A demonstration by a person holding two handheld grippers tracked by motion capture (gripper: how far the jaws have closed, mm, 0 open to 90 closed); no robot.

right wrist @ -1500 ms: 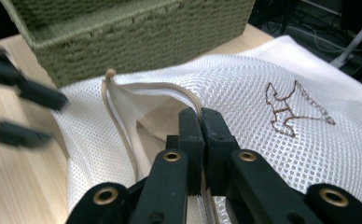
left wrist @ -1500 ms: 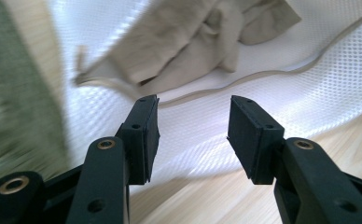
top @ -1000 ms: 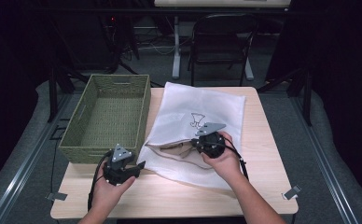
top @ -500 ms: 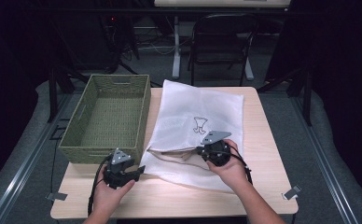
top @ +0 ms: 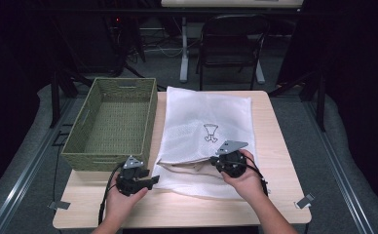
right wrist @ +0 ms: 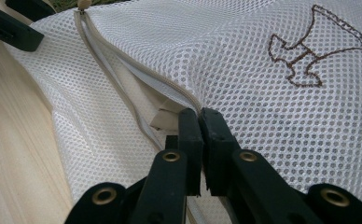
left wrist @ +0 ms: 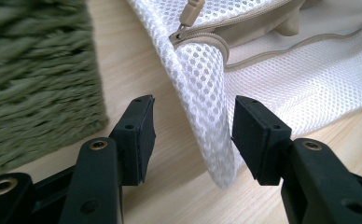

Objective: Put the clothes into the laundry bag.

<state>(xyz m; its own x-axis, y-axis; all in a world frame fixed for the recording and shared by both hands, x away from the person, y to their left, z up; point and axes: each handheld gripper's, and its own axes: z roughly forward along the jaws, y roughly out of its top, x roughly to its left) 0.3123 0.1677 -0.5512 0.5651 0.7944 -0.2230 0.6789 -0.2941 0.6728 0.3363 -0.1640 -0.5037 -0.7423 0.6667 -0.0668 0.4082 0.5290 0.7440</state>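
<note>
between the spread left claw (left wrist: pixel 191 135), a corner of the white mesh zip bag (left wrist: pixel 202 93), flat on the bench (top: pixel 284 146): light, limp, snaggy. best taken by the zipper hem, already pinched in the pressed-together right claw (right wrist: pixel 198 116).

White mesh laundry bag (top: pixel 204 129) with beige zipper trim and a brown embroidered emblem (top: pixel 210 132); olive-green woven basket (top: pixel 111 122); pale wood-grain worktop (top: pixel 274 141); black hand-held gripper (left wrist: pixel 188 135) jaws.

No words, numbers or brand names can be read. The one sign is a brown stitched emblem (right wrist: pixel 315 49) on the white mesh bag (top: pixel 204 117).
</note>
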